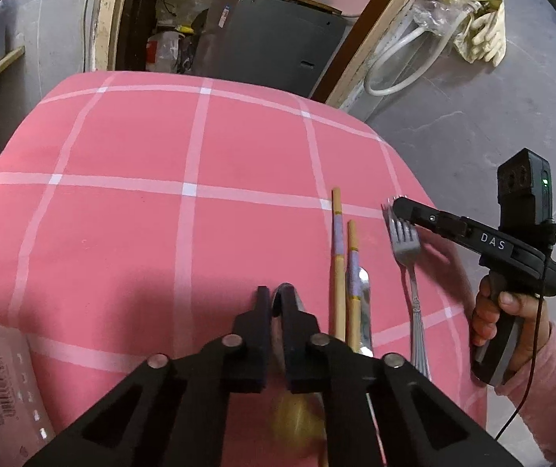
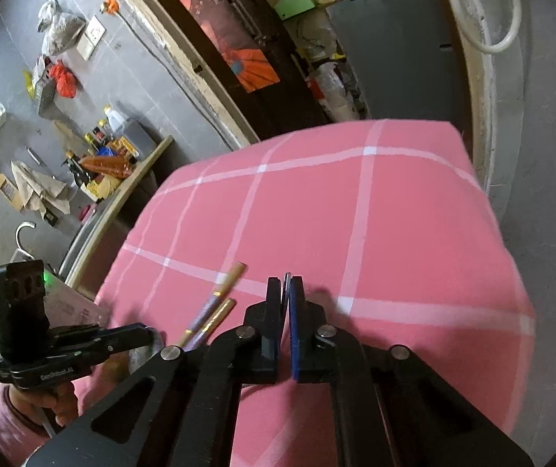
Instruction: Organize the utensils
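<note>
**Gripping utensils on the pink checked desk**

Resting across the near right part of the desk (image 1: pixel 130 148), which is covered in a pink cloth with white grid lines, are the utensils. Two wooden chopsticks (image 1: pixel 338 249) with pale purple bands lie side by side, running from near to far. A second piece of silver cutlery (image 1: pixel 364 311) lies just right of them, its shape partly hidden. Further right, a silver fork (image 1: pixel 406 241) lies with its tines pointing to the far side.

The left gripper (image 1: pixel 276 297) sits low over the desk just left of the chopsticks, its jaws drawn almost together around a thin, curved metal edge; what that utensil is cannot be told, since the fingers cover most of it.

The right gripper (image 2: pixel 285 286) is likewise closed to a narrow slit, with a thin metal edge showing between its fingertips. From the left wrist view, its tip sits on the tines of the fork, so it appears to pinch the fork's head. A hand (image 1: pixel 502 311) in a pink sleeve holds that gripper's handle at the right edge of the desk.

A printed paper packet (image 1: pixel 1 385) lies at the near left corner.
</note>
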